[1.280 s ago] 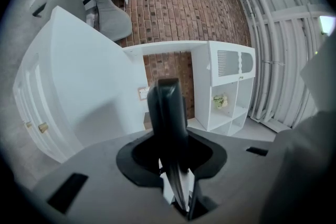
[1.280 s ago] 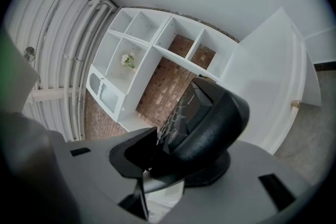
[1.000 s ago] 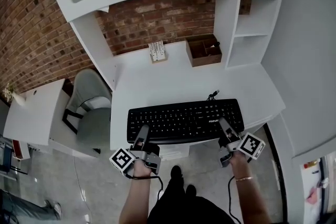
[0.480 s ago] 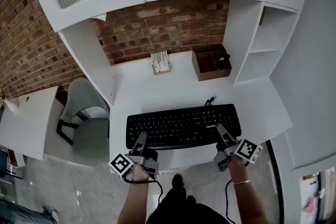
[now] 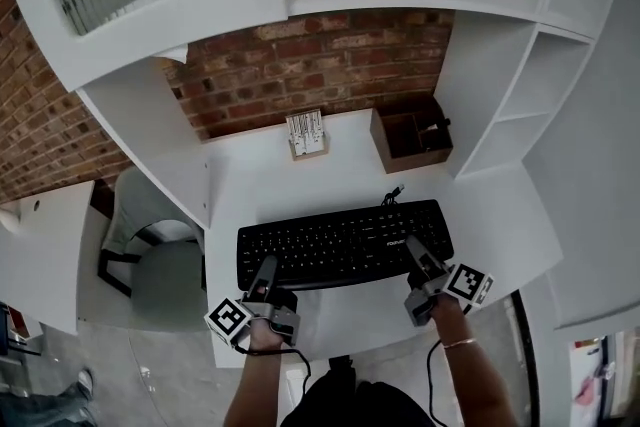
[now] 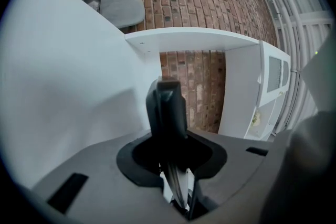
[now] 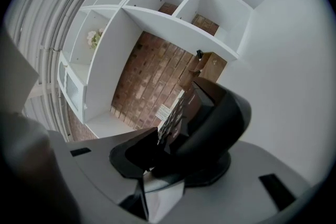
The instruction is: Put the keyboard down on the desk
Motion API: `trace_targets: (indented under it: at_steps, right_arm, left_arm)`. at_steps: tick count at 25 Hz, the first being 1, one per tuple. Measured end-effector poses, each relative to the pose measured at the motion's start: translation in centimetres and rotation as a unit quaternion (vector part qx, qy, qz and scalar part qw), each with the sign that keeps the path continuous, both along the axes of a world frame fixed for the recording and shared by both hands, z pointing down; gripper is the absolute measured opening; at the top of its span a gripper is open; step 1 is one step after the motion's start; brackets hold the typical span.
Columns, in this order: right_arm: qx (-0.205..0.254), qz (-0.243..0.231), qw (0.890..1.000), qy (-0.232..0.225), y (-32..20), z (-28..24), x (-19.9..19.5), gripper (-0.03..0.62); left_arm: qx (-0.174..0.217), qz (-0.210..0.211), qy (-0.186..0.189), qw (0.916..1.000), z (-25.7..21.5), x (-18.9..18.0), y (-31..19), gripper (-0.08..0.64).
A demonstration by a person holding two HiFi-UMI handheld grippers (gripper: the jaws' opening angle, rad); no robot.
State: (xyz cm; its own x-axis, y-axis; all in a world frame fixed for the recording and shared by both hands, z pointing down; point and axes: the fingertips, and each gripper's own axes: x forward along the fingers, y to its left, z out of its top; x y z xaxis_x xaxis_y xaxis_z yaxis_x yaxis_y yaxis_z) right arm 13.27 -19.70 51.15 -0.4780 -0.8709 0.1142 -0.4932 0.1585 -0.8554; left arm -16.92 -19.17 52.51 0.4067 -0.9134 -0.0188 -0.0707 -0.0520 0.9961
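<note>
Left hand-held gripper and right hand-held gripper are each clamped on the near edge of the keyboard, one per end. A two-point hold keeps the long board level and stops it twisting. The keyboard spans between them and reaches ahead of both, over the bare middle of the worktop; can't tell if it's touching down yet. Its cable trails off the far edge. The brown box sits well ahead of the right one, so no clash. My read: lower flat, then release.
</note>
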Motion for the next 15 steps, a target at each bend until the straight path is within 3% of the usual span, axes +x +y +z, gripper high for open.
trace_targets:
  at_steps: [15]
  right_arm:
    - [-0.035,-0.012,0.999,0.013,-5.8,3.4,-0.6,0.133]
  left_arm:
    - [-0.030,-0.012,-0.011,0.9994,3.3,-0.9,-4.8,0.092]
